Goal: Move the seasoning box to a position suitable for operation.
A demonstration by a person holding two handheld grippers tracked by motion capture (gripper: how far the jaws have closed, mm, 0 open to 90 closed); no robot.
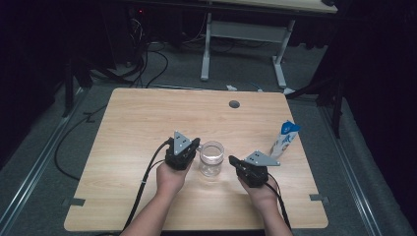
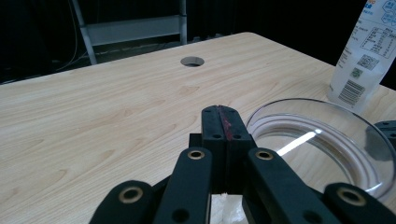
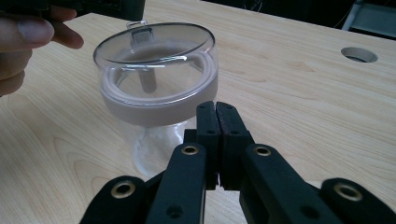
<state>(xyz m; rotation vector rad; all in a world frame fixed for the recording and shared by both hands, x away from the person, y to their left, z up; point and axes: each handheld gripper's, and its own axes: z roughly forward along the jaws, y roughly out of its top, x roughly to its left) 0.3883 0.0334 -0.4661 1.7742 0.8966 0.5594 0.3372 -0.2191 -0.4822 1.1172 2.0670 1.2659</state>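
A clear glass jar [image 1: 211,158] with a transparent lid stands near the middle of the wooden table [image 1: 137,123]. My left gripper [image 1: 195,143] is just left of the jar, shut, its jaws pressed together with nothing between them [image 2: 223,122]. The jar's lid [image 2: 322,140] lies right of those jaws. My right gripper [image 1: 232,160] is just right of the jar, also shut and holding nothing [image 3: 216,119]. In the right gripper view the jar [image 3: 159,79] stands directly ahead, a little apart from the jaw tips. A white and blue carton [image 1: 284,138] stands at the right.
A round cable hole [image 1: 234,104] sits in the table's far middle. The carton [image 2: 366,51] stands close to the right table edge. A person's hand [image 3: 28,42] holds the left gripper beyond the jar. Another desk's legs [image 1: 206,44] stand on the floor behind the table.
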